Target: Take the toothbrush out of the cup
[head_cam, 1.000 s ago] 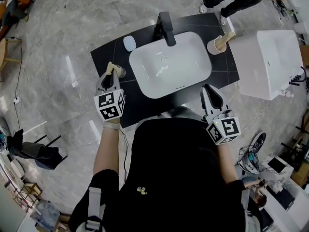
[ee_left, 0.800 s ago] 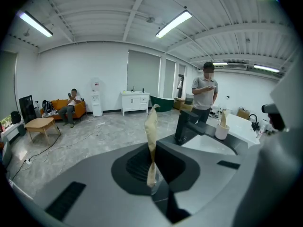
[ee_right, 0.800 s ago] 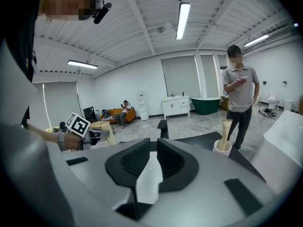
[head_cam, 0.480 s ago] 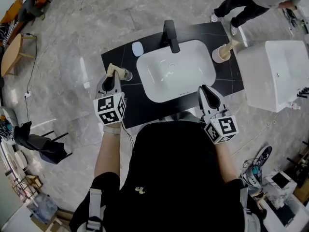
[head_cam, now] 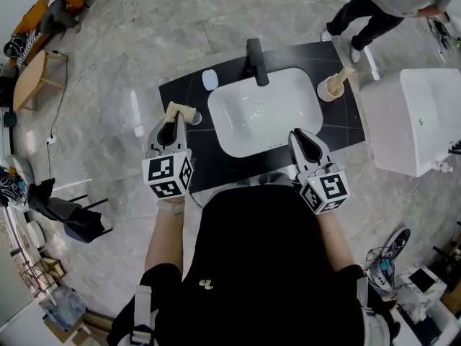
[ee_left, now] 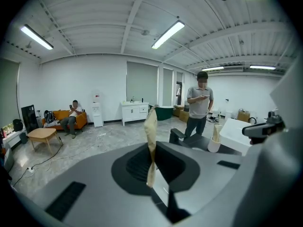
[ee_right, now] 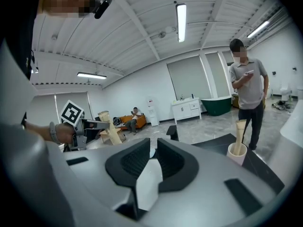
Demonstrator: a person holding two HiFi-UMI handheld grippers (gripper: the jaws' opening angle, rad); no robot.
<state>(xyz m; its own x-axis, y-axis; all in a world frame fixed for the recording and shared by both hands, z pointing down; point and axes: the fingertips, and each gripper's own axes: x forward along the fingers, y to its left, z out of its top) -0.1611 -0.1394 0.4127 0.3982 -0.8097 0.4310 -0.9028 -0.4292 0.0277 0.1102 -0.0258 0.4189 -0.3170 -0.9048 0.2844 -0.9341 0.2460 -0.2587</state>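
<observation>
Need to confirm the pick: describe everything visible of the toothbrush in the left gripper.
The toothbrush is a pale beige flat strip, wood or bamboo by its look, wider toward the top. It stands nearly upright, clamped between the shut jaws of the left gripper, left of the sink. Only those jaws touch it; bristles cannot be made out.

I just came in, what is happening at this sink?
A person stands at a white sink with a gripper in each hand. The left gripper is shut on a beige toothbrush and holds it upright. The brush seems to be clear of the small cup left of the basin. The right gripper is shut and empty, near the sink's front edge.
</observation>
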